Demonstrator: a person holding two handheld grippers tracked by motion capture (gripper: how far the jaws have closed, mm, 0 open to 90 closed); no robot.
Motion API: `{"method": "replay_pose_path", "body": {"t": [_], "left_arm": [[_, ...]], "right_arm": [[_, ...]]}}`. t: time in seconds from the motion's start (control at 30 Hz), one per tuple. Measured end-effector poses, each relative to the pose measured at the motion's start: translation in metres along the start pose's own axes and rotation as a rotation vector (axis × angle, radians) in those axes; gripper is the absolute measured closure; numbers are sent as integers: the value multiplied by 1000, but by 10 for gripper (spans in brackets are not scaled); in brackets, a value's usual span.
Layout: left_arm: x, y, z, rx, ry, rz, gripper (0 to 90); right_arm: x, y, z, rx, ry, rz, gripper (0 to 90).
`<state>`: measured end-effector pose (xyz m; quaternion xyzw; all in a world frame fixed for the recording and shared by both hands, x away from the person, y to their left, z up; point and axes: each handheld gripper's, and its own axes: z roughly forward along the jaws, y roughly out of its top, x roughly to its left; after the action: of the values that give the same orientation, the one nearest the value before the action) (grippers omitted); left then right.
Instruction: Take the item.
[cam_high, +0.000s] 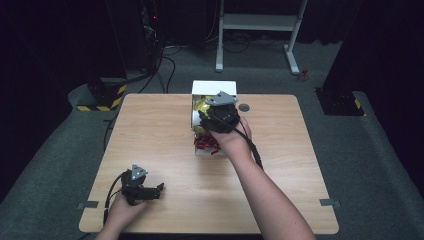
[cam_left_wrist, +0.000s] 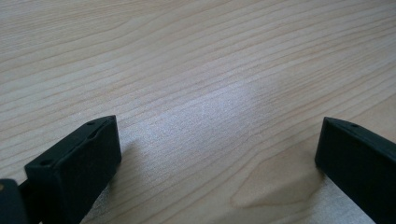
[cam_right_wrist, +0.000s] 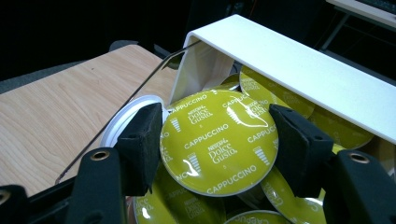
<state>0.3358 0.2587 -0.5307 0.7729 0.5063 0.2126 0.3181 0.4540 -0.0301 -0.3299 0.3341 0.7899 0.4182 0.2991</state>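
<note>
A white box (cam_high: 214, 88) stands at the table's far middle, its flap (cam_right_wrist: 299, 60) raised over several green-yellow "Cappuccino" capsules. My right gripper (cam_high: 220, 116) reaches down into the box. In the right gripper view its jaws press on both sides of the topmost capsule (cam_right_wrist: 219, 140), so the right gripper (cam_right_wrist: 217, 135) is shut on it. Other capsules lie beneath and behind it. My left gripper (cam_high: 150, 192) rests low on the table near the front left, open, with bare wood between its jaws (cam_left_wrist: 219, 154).
The wooden table (cam_high: 150, 130) has a small dark round cap (cam_high: 244, 107) right of the box. Something red (cam_high: 206, 145) shows at the box's near end. A white round rim (cam_right_wrist: 122, 119) sits beside the held capsule. Dark floor, cables and a desk frame (cam_high: 260, 22) lie beyond.
</note>
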Motion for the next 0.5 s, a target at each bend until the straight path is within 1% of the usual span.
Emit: {"method": "replay_pose_path", "body": {"t": [0.17, 0.3, 0.5], "left_arm": [[0, 0, 0, 0, 0, 1, 7], [0, 0, 0, 1, 0, -1, 7], [0, 0, 0, 1, 0, -1, 7]], "right_arm": [[0, 0, -1, -3, 1, 8, 385], [0, 0, -2, -12, 2, 4, 385], [0, 1, -5, -21, 6, 9, 386]]}}
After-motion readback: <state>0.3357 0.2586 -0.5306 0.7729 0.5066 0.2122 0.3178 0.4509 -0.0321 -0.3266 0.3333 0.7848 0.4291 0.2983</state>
